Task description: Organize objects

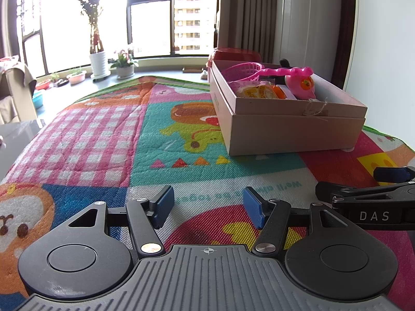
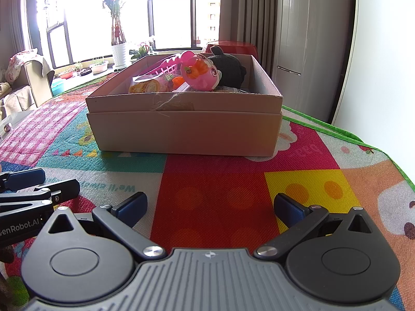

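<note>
A bright patchwork play mat (image 1: 181,140) covers the whole work surface, with pink-and-white gingham on the left, teal and cartoon animal panels in the middle, and red, yellow and orange blocks on the right, all edged in green. The left gripper (image 1: 207,207) hovers low over the near part of the mat with its blue-padded jaws released and nothing between them. The right gripper (image 2: 210,207) sits just beside it to the right, jaws likewise spread wide and empty over a red panel.

A brown cardboard box (image 2: 186,129) stands on the far right part of the mat, well apart from both grippers, its lid nested underneath as a base. Inside it lie a pink toy (image 2: 201,73) with a cartoon face, a black plush (image 2: 230,66) behind it, a pink plastic basket (image 1: 241,71) at the far end, and a yellow snack packet (image 2: 147,85) near the front wall. A wisp of twine (image 1: 316,108) hangs over the near rim.

Beyond the mat, large dark-framed windows (image 1: 150,15) let in strong daylight. A tall plant in a white pot (image 1: 97,39) and smaller flowerpots (image 1: 124,67) line the sill. Grey-brown curtains (image 1: 246,13) hang on the right beside a pale wall, and a draped armchair (image 2: 28,77) stands far left.
</note>
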Motion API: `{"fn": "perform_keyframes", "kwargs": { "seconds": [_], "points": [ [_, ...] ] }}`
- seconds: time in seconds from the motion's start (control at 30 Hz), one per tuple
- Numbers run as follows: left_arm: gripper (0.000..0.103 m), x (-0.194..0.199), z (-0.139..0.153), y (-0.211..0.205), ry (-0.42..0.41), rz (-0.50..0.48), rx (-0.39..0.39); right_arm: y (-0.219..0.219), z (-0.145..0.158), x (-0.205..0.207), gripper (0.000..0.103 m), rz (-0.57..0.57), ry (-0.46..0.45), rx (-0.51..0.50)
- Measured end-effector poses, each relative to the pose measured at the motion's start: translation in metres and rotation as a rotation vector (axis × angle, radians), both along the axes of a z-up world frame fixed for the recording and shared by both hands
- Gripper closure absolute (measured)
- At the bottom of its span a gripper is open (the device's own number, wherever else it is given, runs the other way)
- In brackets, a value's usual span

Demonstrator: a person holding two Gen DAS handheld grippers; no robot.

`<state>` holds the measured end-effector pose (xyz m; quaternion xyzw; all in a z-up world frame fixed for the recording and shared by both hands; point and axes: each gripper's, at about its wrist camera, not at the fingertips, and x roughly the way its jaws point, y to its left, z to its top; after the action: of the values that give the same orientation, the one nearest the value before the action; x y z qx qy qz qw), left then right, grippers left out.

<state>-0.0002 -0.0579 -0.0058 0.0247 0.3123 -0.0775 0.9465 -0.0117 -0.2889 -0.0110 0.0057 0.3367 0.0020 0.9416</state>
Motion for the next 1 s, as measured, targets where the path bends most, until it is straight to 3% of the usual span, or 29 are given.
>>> {"fn": "perform_keyframes", "kwargs": {
  "seconds": [1.0],
  "points": [
    [0.036, -0.0002, 0.0002, -0.0021, 0.003, -0.009, -0.008, -0.0001, 0.0000, 0.0000, 0.000, 0.000, 0.000, 0.000]
  ]
}}
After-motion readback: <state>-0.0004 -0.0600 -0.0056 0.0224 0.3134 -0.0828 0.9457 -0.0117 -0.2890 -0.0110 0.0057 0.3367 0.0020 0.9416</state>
